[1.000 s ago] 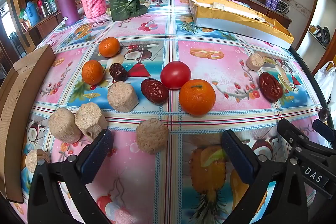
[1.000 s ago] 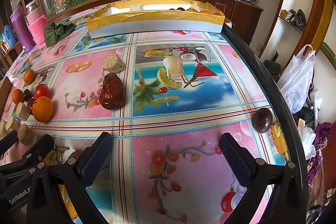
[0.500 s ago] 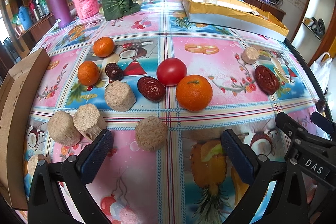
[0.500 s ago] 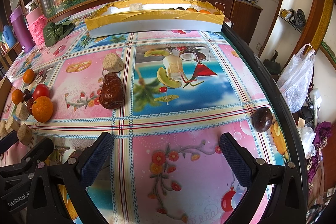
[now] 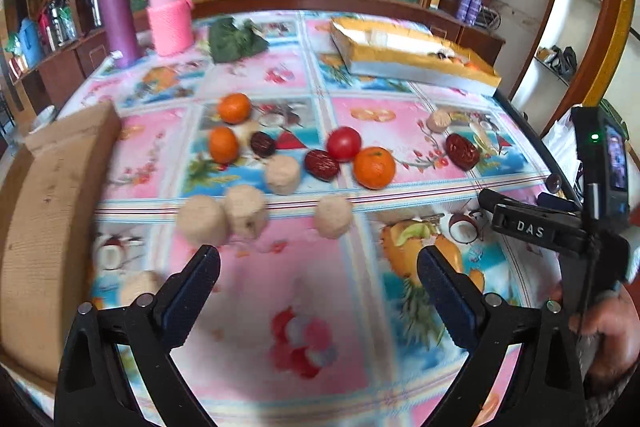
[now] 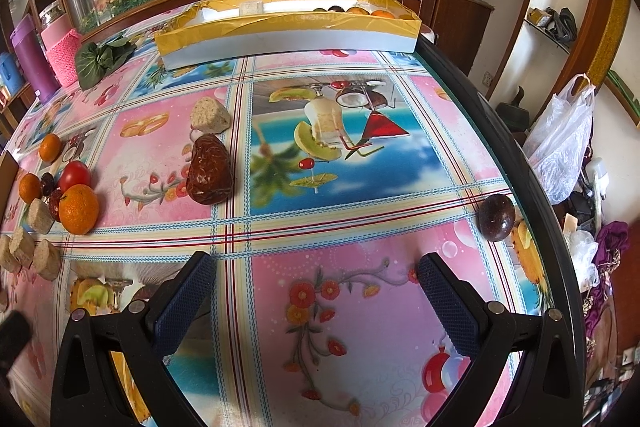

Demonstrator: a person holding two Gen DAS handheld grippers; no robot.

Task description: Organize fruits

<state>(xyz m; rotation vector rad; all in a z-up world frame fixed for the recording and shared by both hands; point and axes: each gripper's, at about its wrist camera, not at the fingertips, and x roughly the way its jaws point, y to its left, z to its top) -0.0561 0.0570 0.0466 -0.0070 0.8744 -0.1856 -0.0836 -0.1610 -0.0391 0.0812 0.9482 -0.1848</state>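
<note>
Spread across both views, a table [image 6: 452,131] under a glossy cloth printed with pink and blue fruit panels. Along its far edge, a long yellow-lined box [image 6: 288,35], with a few oranges and dark fruits visible in its right end. At the left edge in the left wrist view, a brown cardboard box [image 5: 44,211].

Hovering low over the cloth, the left gripper [image 5: 318,269], fingers spread wide, nothing between them. Likewise the right gripper [image 6: 316,273], spread wide and empty, over a pink flower panel. Off to the right in the left wrist view, a hand [image 5: 608,339] on the other gripper's handle.

Back left, a purple flask [image 6: 34,61] beside a jar in a pink knitted sleeve [image 6: 64,55], and a bunch of green leaves [image 6: 102,57] near them.

Left of centre, loose on the cloth, the fruit cluster: a large orange [image 6: 79,209] touching a red tomato [image 6: 75,175], two smaller oranges [image 5: 223,144] behind, dark red dates [image 5: 322,165] among them, and several beige cylindrical blocks [image 5: 244,209] in front. Apart from the cluster, a big wrinkled date [image 6: 209,169] just below another beige block [image 6: 209,117]. Alone near the right table edge, a dark purple passion fruit [image 6: 496,217].
</note>
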